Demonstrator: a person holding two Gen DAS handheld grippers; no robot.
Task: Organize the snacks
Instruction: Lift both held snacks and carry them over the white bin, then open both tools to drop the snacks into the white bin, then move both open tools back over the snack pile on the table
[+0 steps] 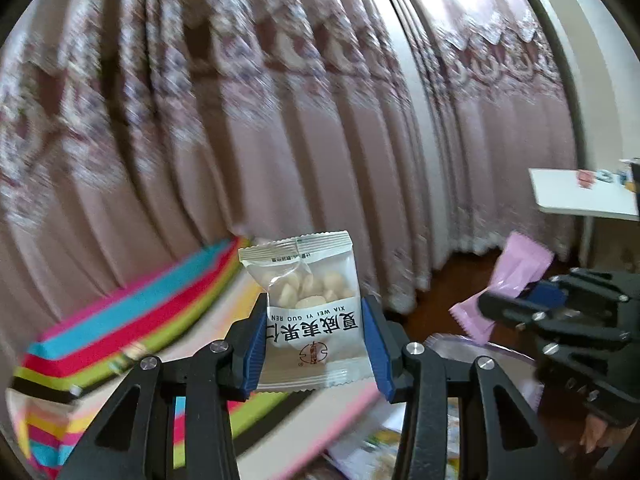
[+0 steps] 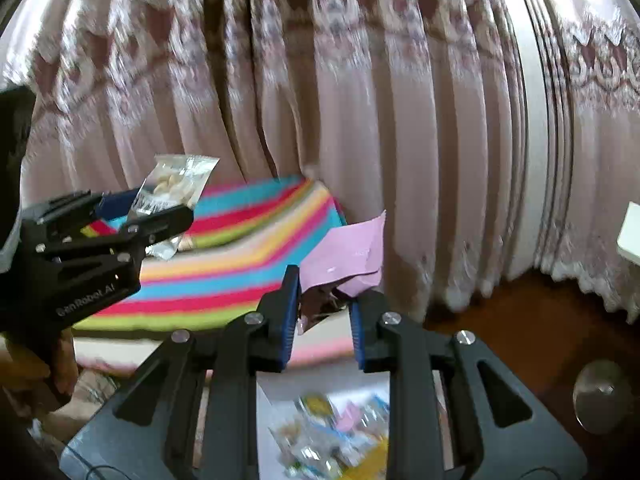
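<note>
Left wrist | left gripper [image 1: 316,340] jaws grip nut packet [image 1: 310,312] "XIA WEI YI GUO REN" | right gripper [image 2: 324,316] pinches pink packet [image 2: 348,256], label blurred

Both wrist views face the curtain [image 1: 280,120], seemingly sharing the striped cloth [image 2: 248,256].

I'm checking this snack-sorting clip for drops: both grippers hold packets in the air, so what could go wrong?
The right gripper pinches only a corner of the pink packet, so it may slip out. The nut packet in the left gripper could swing into it, since the two hang close together.
</note>
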